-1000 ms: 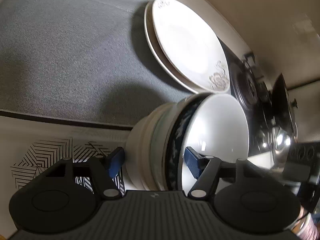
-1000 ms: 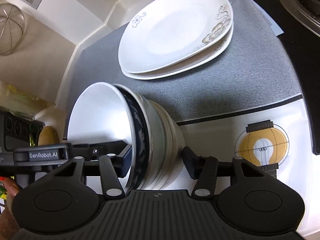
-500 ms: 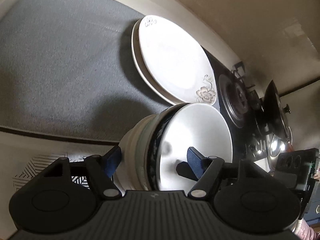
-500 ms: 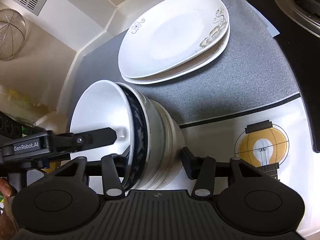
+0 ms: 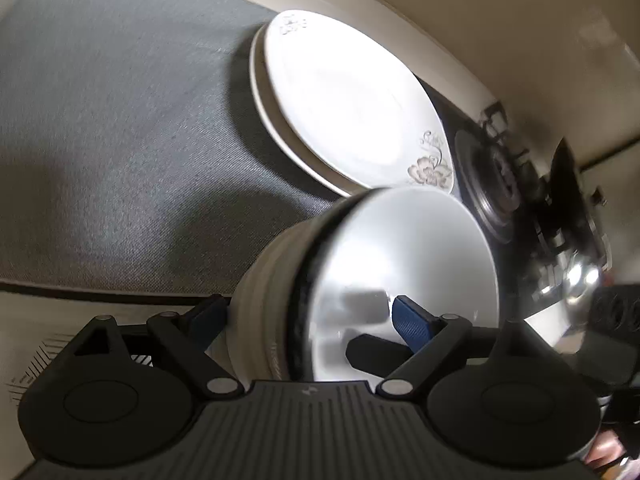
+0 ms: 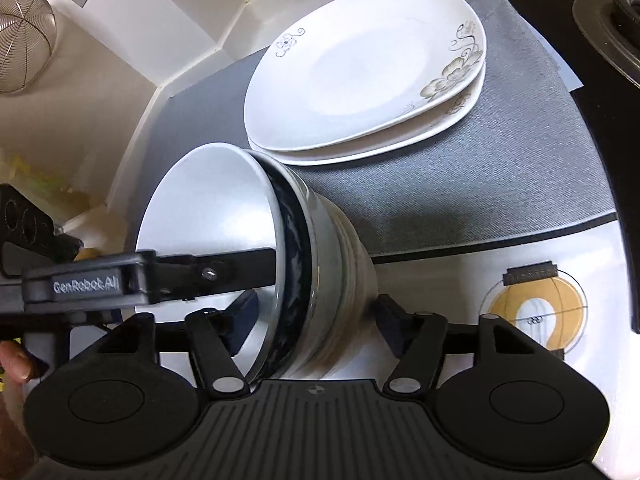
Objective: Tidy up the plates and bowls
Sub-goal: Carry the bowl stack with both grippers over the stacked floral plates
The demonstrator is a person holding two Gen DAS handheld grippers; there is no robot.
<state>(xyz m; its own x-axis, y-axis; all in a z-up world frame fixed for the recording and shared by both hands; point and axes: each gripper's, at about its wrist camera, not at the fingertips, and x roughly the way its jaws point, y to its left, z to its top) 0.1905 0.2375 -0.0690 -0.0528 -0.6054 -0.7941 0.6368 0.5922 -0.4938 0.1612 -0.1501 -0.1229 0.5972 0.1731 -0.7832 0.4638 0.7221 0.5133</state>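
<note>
A nested stack of bowls (image 5: 360, 280) (image 6: 320, 280), white with one dark-patterned bowl, is held tilted between both grippers above the counter's front. My left gripper (image 5: 308, 316) clamps it, one pad on the stack's base, the other inside the top bowl. My right gripper (image 6: 316, 316) grips it from the opposite side the same way. The left gripper's finger (image 6: 180, 272) shows inside the bowl in the right wrist view. Two stacked white floral plates (image 5: 344, 112) (image 6: 368, 68) lie on the grey mat (image 5: 100, 120) (image 6: 500, 184) behind.
A gas stove with burner (image 5: 500, 188) (image 6: 608, 16) and a dark pan lies to the right of the mat. A white mat with a bulb print (image 6: 536, 312) covers the counter's front. A wire strainer (image 6: 20, 40) hangs on the left wall.
Both grippers have carried the bowl stack forward over the mat's front edge, closer to the plates; the stack has tipped a little more.
</note>
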